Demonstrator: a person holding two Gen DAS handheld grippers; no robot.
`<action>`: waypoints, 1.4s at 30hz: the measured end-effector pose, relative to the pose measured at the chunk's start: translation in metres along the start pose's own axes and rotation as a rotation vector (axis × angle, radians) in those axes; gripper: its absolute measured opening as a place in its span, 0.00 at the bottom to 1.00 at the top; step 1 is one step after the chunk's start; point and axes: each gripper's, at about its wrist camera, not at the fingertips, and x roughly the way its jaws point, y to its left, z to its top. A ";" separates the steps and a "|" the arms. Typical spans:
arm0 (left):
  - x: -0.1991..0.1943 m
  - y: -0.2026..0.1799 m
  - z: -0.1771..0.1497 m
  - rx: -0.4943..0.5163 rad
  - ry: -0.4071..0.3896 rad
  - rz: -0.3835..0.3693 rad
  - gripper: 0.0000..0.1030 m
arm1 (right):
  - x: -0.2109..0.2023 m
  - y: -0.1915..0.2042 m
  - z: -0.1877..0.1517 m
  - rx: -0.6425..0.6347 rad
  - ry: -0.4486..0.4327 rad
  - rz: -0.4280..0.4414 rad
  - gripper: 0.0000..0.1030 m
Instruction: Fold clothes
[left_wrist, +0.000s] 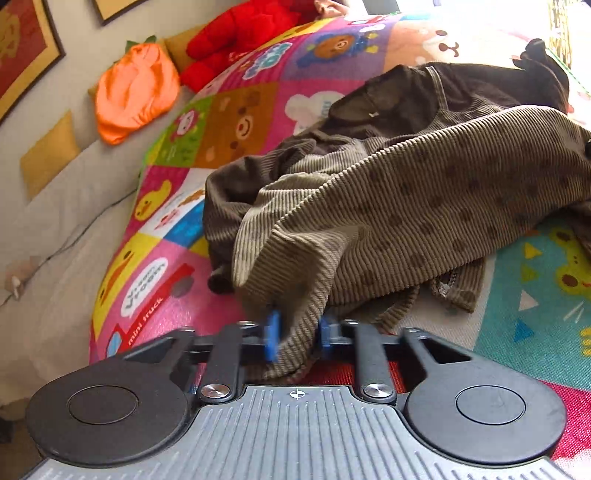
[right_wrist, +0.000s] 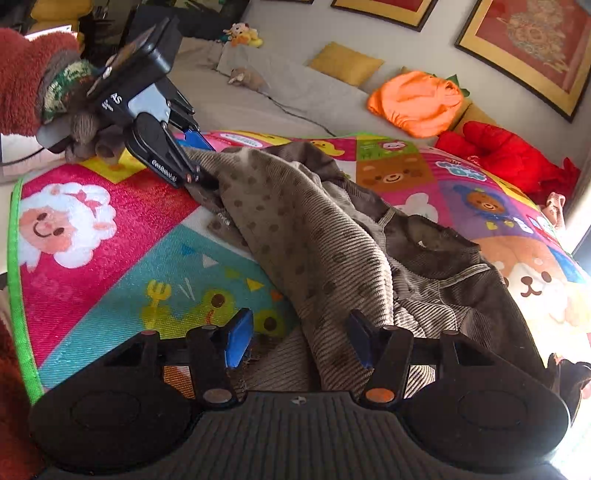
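**Corduroy garment heaped on play mat, pinched at one corner**

Corduroy garment (left_wrist: 424, 192), olive-brown with darker dots, rumpled in a heap near the middle of a bright cartoon-print play mat (left_wrist: 229, 125). Mat spread over a pale grey bedcover (right_wrist: 258, 99). Beyond the mat's far edge, against the wall: an orange pumpkin-shaped cushion (left_wrist: 136, 88) beside a red plush toy (left_wrist: 251, 33), mustard pillows nearby, framed pictures above.

Left gripper (left_wrist: 297, 338) clamped onto a bunched corner of the fabric, blue pads pressed against the cloth from both sides, jaws nearly closed. Same gripper seen from the right wrist at upper left (right_wrist: 199, 158), fabric stretched up from the heap to its tips, held by a gloved hand (right_wrist: 88, 136) in a fuzzy red sleeve.

Right gripper (right_wrist: 299, 341) low over the heap's near end, jaws about half open, a ridge of fabric lying between the blue pads, not squeezed.
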 end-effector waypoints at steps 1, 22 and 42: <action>-0.006 0.004 0.000 -0.026 -0.008 -0.016 0.08 | 0.007 -0.002 -0.001 -0.007 0.011 -0.011 0.55; -0.104 0.032 -0.059 -0.275 0.038 -0.300 0.54 | -0.059 0.013 -0.033 0.096 0.069 0.281 0.03; -0.005 0.036 -0.016 -0.382 0.118 -0.228 0.71 | -0.078 -0.071 -0.104 0.527 0.219 0.125 0.27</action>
